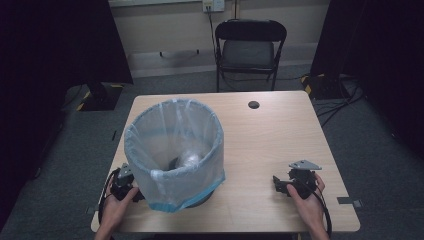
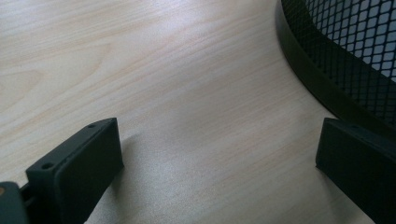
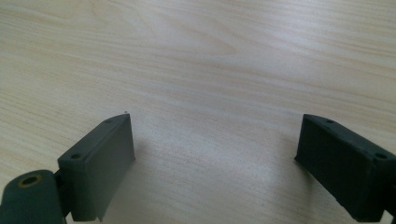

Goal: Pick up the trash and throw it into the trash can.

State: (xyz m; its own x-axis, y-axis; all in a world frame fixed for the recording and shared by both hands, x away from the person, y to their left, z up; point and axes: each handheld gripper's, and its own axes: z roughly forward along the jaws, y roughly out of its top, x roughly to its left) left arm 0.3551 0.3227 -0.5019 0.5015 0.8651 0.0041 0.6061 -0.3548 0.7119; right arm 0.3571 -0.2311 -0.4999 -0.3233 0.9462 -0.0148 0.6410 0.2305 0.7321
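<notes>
Bin (image 1: 175, 165) stands on the table (image 1: 280, 135), toward my left and close to the near edge. It is black mesh, lined with a clear bag (image 1: 150, 130) whose top folds down over the rim and hangs outside nearly to the base, with a bluish edge at the bottom. Something pale and crumpled (image 1: 190, 159) lies inside on the bottom; I cannot tell what it is.

My left gripper (image 1: 122, 186) rests low at the near left corner, just beside the bin's base. In the left gripper view (image 2: 219, 158) its 2 jaws stand wide apart with bare wood between them and nothing held. The right-hand jaw in that view sits right against the bin's black base band (image 2: 308, 70), with mesh (image 2: 364, 37) rising above it; I cannot tell whether they touch.

My right gripper (image 1: 290, 184) is well apart from the bin, near the table's right near corner, with its grey plate (image 1: 305, 164) on top. In the right gripper view (image 3: 215, 158) its 2 jaws are also spread wide, low over plain wood, holding nothing.

Both my hands come in from the bottom edge, 1 on each gripper. A round black grommet (image 1: 253, 104) sits in the table's far side. Beyond the table stands a dark folding chair (image 1: 249, 47) against the wall.
</notes>
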